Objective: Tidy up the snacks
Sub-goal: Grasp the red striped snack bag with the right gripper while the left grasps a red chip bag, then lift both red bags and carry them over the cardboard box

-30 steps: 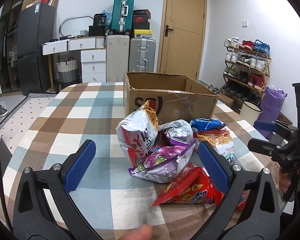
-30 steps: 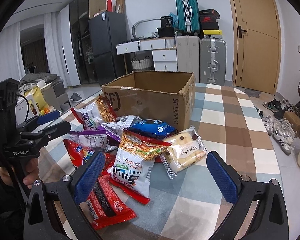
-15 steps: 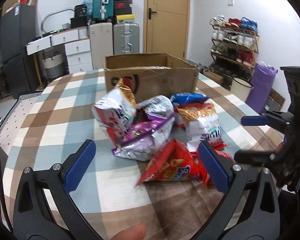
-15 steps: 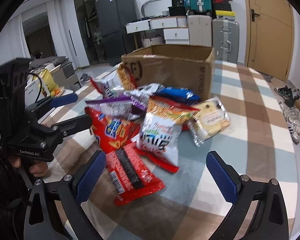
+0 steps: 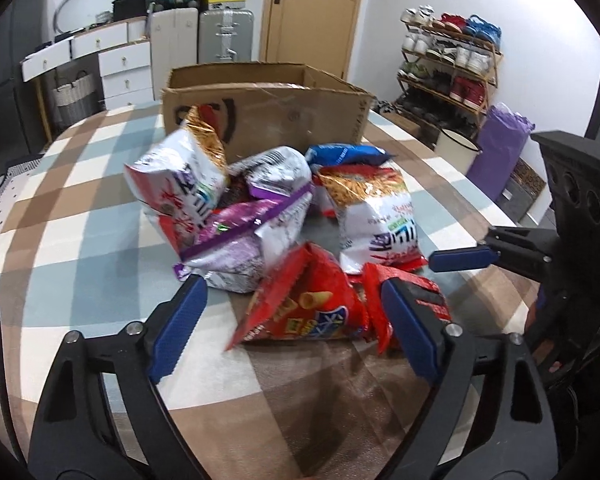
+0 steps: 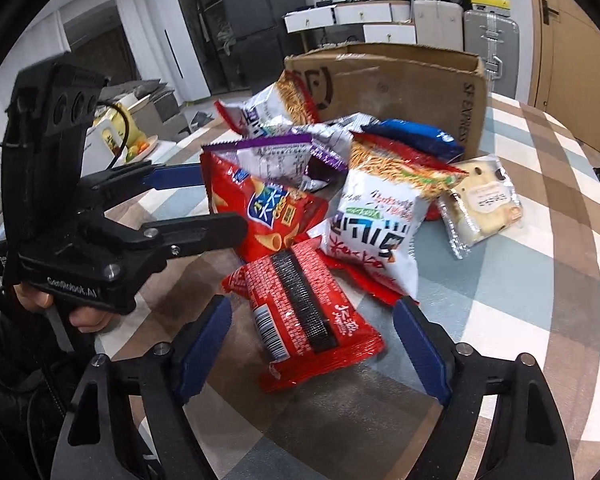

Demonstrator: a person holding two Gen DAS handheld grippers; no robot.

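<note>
While both jaws, lately narrowing, hold nothing: left gripper brackets red cone-snack bag, right gripper red noodle packet, mid-frame on tabletop. Step: grasp. Next: pinch, carry to cardboard box.

On the desk a heap of snack bags lay just before the cardboard box, which stood at the far side. A flat noodle packet lay nearest, and a bread pack sat at the heap's right edge.
</note>
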